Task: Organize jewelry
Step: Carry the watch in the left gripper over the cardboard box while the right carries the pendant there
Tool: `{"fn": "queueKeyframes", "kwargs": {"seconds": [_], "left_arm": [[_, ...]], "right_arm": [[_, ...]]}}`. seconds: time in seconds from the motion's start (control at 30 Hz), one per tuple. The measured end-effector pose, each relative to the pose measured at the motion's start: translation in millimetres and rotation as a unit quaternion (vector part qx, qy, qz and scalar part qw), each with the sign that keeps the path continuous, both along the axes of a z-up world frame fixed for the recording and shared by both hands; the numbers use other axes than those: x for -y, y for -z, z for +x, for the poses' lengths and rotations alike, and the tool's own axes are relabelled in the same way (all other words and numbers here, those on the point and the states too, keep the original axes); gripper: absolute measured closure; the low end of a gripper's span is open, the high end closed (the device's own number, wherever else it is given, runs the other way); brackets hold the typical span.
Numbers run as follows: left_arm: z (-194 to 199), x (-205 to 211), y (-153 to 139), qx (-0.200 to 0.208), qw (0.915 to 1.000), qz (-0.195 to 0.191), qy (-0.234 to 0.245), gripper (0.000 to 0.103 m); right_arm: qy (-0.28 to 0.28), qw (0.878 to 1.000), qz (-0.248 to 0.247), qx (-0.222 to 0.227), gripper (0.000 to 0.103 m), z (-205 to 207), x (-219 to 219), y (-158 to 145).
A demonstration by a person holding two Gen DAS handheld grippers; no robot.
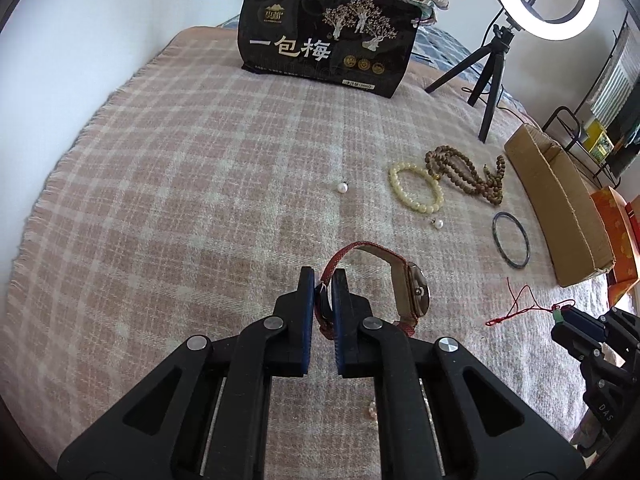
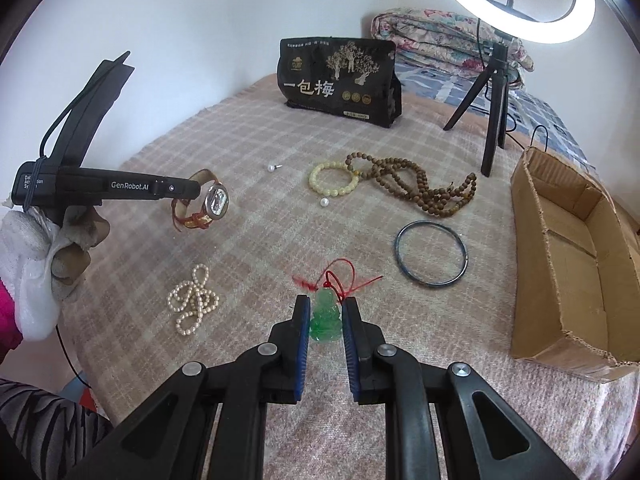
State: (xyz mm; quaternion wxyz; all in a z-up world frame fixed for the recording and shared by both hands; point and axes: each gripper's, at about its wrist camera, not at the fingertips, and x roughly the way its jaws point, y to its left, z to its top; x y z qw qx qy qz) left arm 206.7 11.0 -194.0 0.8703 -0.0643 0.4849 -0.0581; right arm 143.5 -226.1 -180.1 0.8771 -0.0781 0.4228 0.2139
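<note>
My left gripper is shut on the red strap of a gold-cased wristwatch and holds it above the plaid blanket; it also shows in the right wrist view. My right gripper is shut on a green jade pendant with a red cord. On the blanket lie a cream bead bracelet, a brown bead necklace, a dark bangle, a pearl strand and two loose pearl earrings.
An open cardboard box lies at the right edge of the bed. A black snack bag stands at the back. A ring light on a black tripod stands at the back right. Folded quilts lie behind.
</note>
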Motion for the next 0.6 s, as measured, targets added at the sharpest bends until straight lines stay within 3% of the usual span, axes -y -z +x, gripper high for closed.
{"fn": "queueKeyframes", "kwargs": {"seconds": [0.27, 0.6], "left_arm": [[-4, 24, -23, 0.019, 0.9995, -0.004, 0.024, 0.097], [1, 83, -49, 0.040, 0.9957, -0.014, 0.083, 0.097]], "right_arm": [[0.024, 0.999, 0.014, 0.031, 0.088, -9, 29, -36], [0.072, 0.995, 0.014, 0.063, 0.088, -9, 82, -70]]}}
